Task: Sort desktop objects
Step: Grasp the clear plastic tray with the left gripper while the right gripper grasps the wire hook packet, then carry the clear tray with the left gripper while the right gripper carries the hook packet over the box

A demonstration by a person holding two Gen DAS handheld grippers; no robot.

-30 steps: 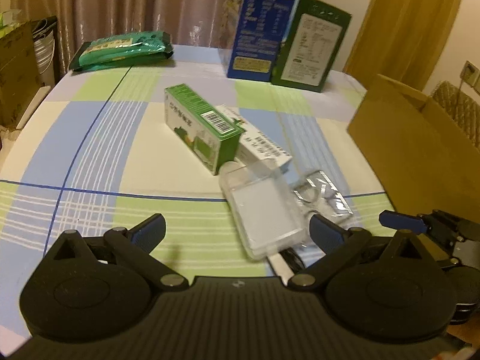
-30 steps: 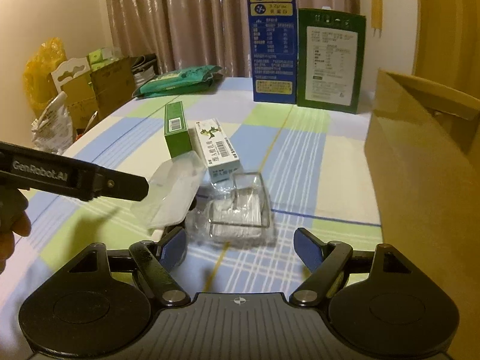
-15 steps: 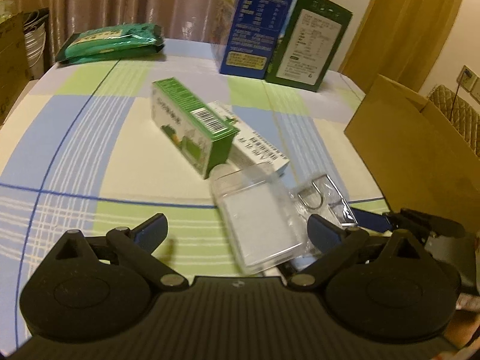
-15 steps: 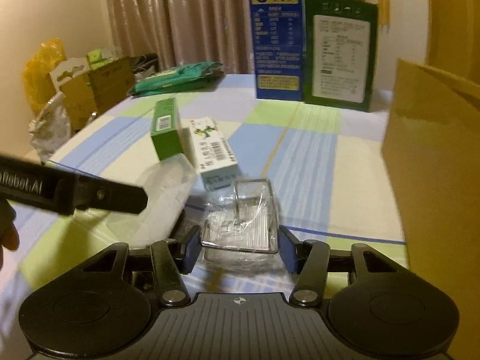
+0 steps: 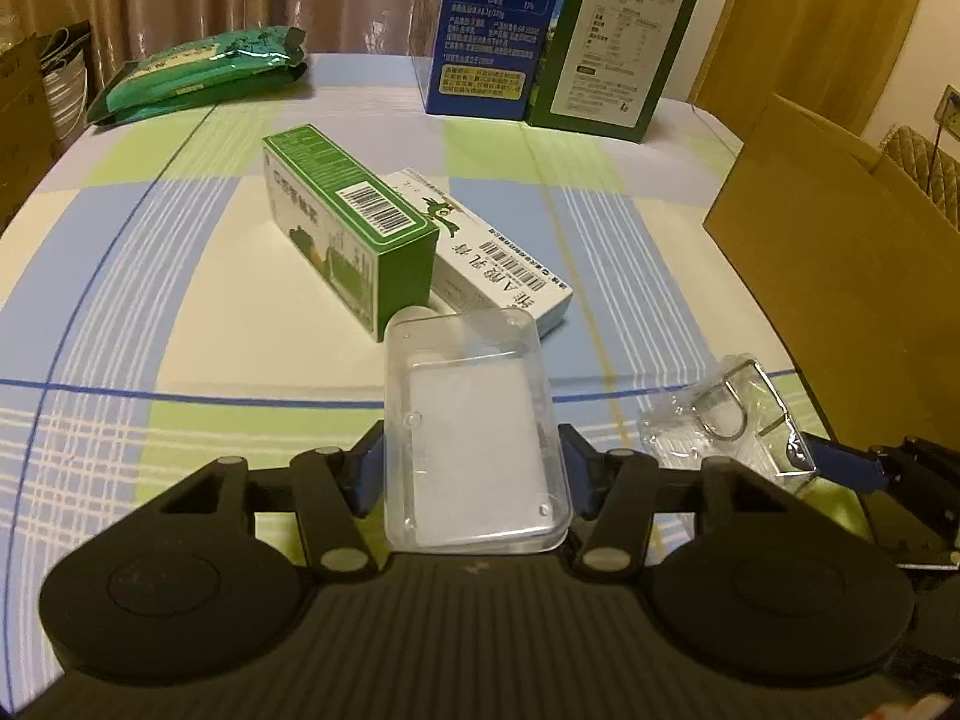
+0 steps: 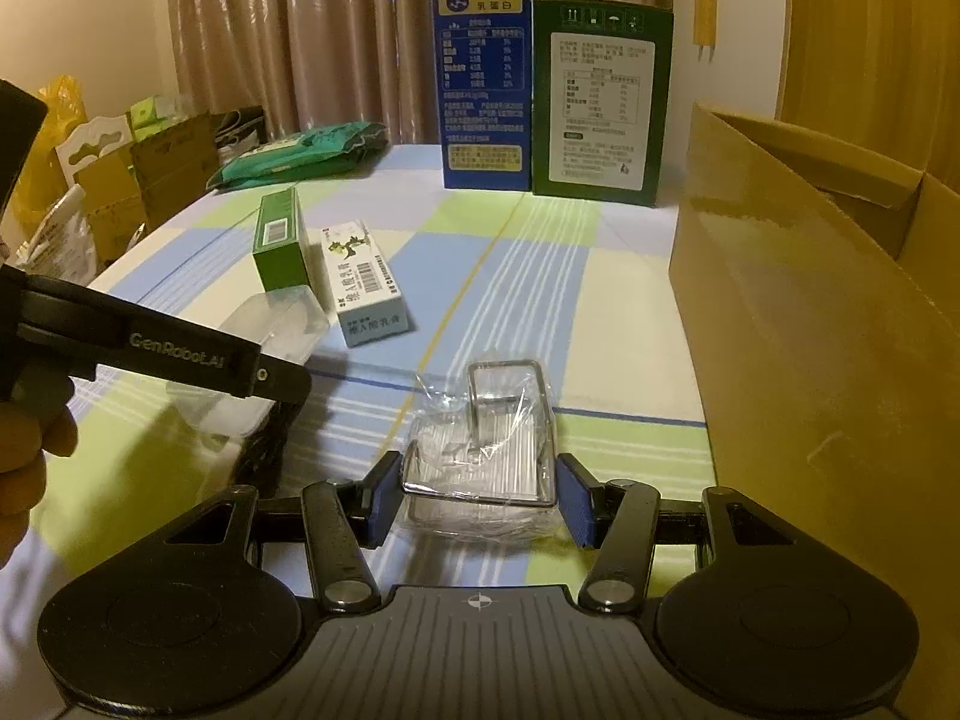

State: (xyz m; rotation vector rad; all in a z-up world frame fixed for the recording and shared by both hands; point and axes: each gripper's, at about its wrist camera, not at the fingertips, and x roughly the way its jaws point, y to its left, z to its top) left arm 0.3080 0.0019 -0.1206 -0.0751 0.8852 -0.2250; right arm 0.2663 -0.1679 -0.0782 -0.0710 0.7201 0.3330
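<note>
Claws on both sides are closed around something. Left claw (image 5: pixel 471 468) has its blue pads pressed on the two long sides of a clear plastic case (image 5: pixel 474 426), a shallow rectangular box with a white insert, lying over the checked cloth of the table (image 5: pixel 180 312) near its front edge. Right claw (image 6: pixel 477 498) grips a wire holder wrapped in clear film (image 6: pixel 486 450), one pad on each side of the packet; from the left wrist view the same packet (image 5: pixel 729 420) sits to the right of the case, with a blue pad of the right claw touching its far corner. From the right wrist view the left claw (image 6: pixel 264 372) reaches in from the left, its black arm lettered GenRobot.AI, with the clear case (image 6: pixel 270 324) showing behind it.

Just beyond the case lie two cartons side by side and touching: a green carton (image 5: pixel 348 228) with a barcode on top, and a white carton (image 5: pixel 492 258) with a green dragon mark. At the far edge of the table stand a tall blue box (image 5: pixel 486 30) and a dark green box (image 5: pixel 618 48), close together. A green foil pouch (image 5: pixel 198 72) lies at the far left corner. An open cardboard box (image 6: pixel 822 324) stands on the right, near the wrapped holder
</note>
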